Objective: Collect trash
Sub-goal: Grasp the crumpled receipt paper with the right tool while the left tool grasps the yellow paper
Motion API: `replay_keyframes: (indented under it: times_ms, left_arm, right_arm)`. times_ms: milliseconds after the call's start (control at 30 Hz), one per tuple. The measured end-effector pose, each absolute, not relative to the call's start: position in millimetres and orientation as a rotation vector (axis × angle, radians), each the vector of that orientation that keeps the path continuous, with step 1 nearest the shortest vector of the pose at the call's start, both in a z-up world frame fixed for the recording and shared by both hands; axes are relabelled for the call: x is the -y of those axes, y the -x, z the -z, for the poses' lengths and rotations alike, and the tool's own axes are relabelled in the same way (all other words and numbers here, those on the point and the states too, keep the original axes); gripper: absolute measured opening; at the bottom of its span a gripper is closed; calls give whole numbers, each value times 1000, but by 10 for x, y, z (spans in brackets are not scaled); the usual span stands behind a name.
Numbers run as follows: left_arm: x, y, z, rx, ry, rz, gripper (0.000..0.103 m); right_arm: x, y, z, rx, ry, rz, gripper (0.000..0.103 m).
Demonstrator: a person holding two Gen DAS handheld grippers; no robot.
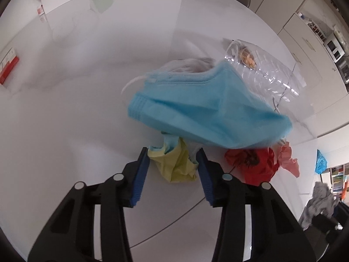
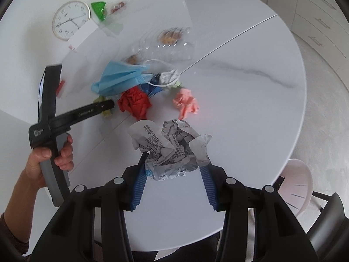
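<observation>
Gripping crumpled printed paper [image 2: 172,150] in right gripper [image 2: 174,163]; left gripper [image 1: 172,155] hovering, jaws parted, around yellow wad [image 1: 174,163].

The table [image 2: 250,91] is white with a faint grey marble vein. On it are a light blue face mask [image 1: 207,107], a yellow paper ball [image 1: 176,166], a red paper ball [image 2: 135,103], a pink paper ball [image 2: 186,103] and a grey-white crumpled paper with black print [image 2: 172,150]. Each hand-held gripper is black with blue ribbed pads [image 1: 139,174], and the clock [image 2: 70,20] has a white face with black numbers.
</observation>
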State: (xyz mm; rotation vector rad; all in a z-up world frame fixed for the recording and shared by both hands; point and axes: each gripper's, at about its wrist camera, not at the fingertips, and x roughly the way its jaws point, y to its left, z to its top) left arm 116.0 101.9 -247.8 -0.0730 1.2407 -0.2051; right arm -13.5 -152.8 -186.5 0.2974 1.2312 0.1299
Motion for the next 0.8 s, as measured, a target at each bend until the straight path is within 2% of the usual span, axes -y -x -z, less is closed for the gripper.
replay_keyframes:
  times_ms: [400,500,533,667,800]
  left_arm:
    - [-1116,-937,2456,-1239,79,241,41]
    - [-1118,-904,2483,-1252,76,259,47]
    - [-1111,-894,2499,-1261,67,260,55]
    - [-1098,-817,2485,-1251,27,287,68]
    - [-1060,-773,2510,-1231,-40,300,66]
  right_arm:
    - [1709,234,1813,-1213,-304,-109,48]
    - [1689,242,1811,-1215,-305,-110,48]
    - [1687,250,1813,-1216,-306,-111,48]
    - [1673,286,1816,-1218,-309,-109,48]
    - [1654,329,1832,-1222,-317,-101,48]
